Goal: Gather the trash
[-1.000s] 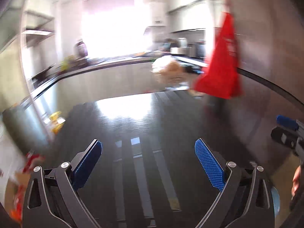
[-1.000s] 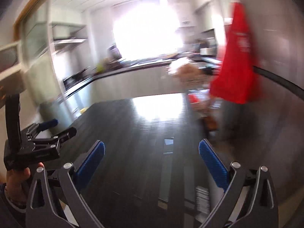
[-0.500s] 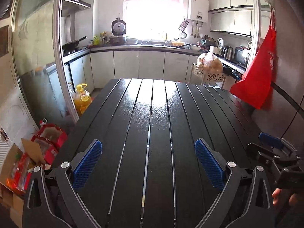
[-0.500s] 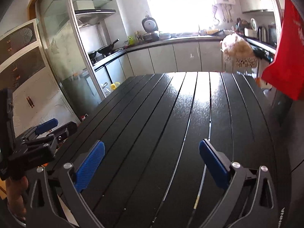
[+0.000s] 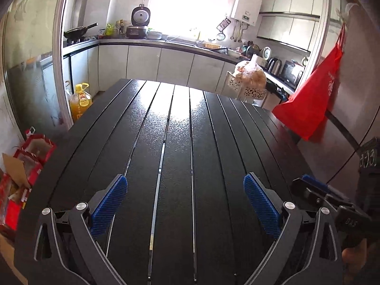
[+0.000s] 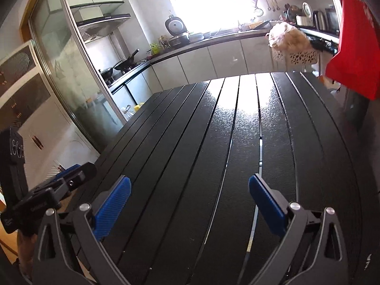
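A black slatted table [image 5: 180, 142] [image 6: 237, 142] fills both views, and no trash shows on its surface. My left gripper [image 5: 185, 201] hovers open over the near end of the table with nothing between its blue pads. Beside it, my right gripper [image 6: 190, 201] is open too and holds nothing. The right gripper's body [image 5: 332, 199] appears at the right edge of the left wrist view. In the right wrist view the left gripper's body [image 6: 47, 190] shows at the left edge.
A red bag [image 5: 308, 104] [image 6: 353, 47] hangs on the wall right of the table. A white basket with a bagged item [image 5: 249, 78] [image 6: 292, 45] stands beyond the far end. A yellow oil bottle [image 5: 80, 99] and red boxes [image 5: 28, 161] sit on the floor left. Kitchen counters [image 5: 166, 45] run behind.
Both views were blurred and swinging one second ago and are steady now. Both grippers have stayed open and level over the near end of the table.
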Action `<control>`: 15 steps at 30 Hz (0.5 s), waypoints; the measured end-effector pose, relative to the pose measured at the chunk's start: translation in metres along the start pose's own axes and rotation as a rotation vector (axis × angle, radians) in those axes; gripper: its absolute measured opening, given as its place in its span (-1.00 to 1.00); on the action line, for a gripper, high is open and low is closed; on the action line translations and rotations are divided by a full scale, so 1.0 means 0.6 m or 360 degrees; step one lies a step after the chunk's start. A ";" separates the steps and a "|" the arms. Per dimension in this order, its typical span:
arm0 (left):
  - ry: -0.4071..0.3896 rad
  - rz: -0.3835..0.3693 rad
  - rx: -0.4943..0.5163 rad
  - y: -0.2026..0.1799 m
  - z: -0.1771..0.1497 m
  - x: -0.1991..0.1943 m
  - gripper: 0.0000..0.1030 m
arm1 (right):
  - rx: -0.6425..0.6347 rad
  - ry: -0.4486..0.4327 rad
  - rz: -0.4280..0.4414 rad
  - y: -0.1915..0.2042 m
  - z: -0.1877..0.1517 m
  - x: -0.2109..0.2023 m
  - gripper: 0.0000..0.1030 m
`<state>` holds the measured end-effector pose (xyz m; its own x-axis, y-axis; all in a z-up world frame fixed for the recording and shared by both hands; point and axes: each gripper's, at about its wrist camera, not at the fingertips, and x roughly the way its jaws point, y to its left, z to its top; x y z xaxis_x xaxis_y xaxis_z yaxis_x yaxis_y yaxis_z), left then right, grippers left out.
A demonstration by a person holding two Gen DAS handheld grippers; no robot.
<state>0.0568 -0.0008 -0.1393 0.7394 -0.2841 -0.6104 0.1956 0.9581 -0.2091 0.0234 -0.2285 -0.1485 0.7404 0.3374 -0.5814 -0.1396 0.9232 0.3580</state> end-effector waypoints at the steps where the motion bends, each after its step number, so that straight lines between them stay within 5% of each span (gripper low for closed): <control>1: -0.0005 0.0003 -0.0003 0.003 0.001 0.001 0.85 | -0.0004 -0.0002 -0.0001 -0.002 -0.001 0.002 0.93; 15: -0.0123 -0.0030 -0.0126 0.026 0.006 -0.028 0.85 | -0.0027 -0.0068 -0.0021 -0.016 0.003 -0.011 0.94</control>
<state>0.0495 0.0189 -0.1294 0.7843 -0.2956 -0.5454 0.1607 0.9460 -0.2816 0.0208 -0.2398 -0.1466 0.7695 0.3173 -0.5543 -0.1404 0.9307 0.3378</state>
